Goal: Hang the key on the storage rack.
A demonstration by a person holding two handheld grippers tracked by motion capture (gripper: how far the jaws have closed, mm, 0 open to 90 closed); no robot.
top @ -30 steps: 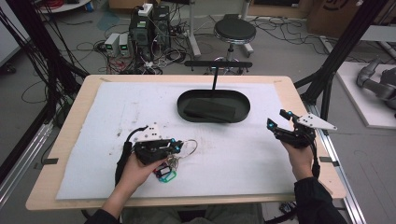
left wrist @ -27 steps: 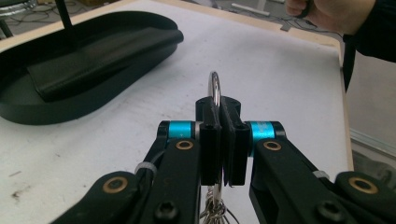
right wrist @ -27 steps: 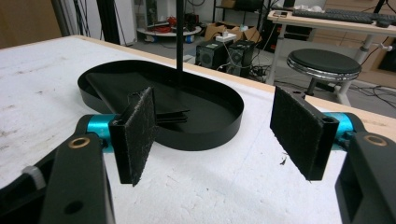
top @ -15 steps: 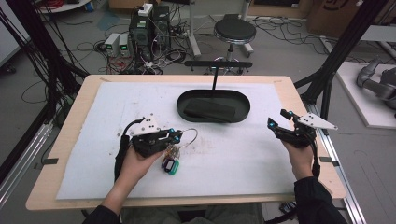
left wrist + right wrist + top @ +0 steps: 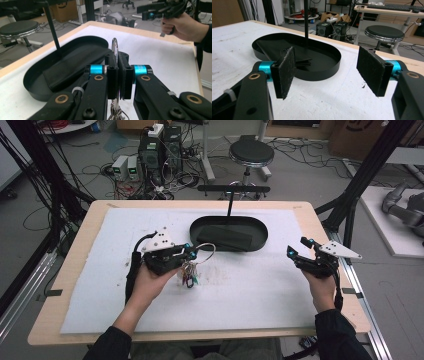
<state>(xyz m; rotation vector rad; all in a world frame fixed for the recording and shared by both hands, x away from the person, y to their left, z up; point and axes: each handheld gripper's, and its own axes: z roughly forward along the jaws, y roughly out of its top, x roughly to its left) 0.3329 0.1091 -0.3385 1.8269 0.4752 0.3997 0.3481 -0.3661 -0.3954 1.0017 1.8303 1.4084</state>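
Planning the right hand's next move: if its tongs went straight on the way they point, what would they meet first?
Probably the black tray: the open right tongs look straight at its near wall across bare white mat, though depth is hard to judge.

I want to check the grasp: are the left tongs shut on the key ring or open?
Shut on it. In the left gripper view the left tongs pinch the key ring with no gap, and the keys hang below.

The tray [image 5: 257,240] sits on the mat [image 5: 240,295], toward the far side. A flat pad [image 5: 225,238] lies inside the tray. Left of the tray and nearer the person is the left gripper [image 5: 189,252] with a key ring [image 5: 205,251]; to the tray's right, well apart, is the right gripper [image 5: 298,247].
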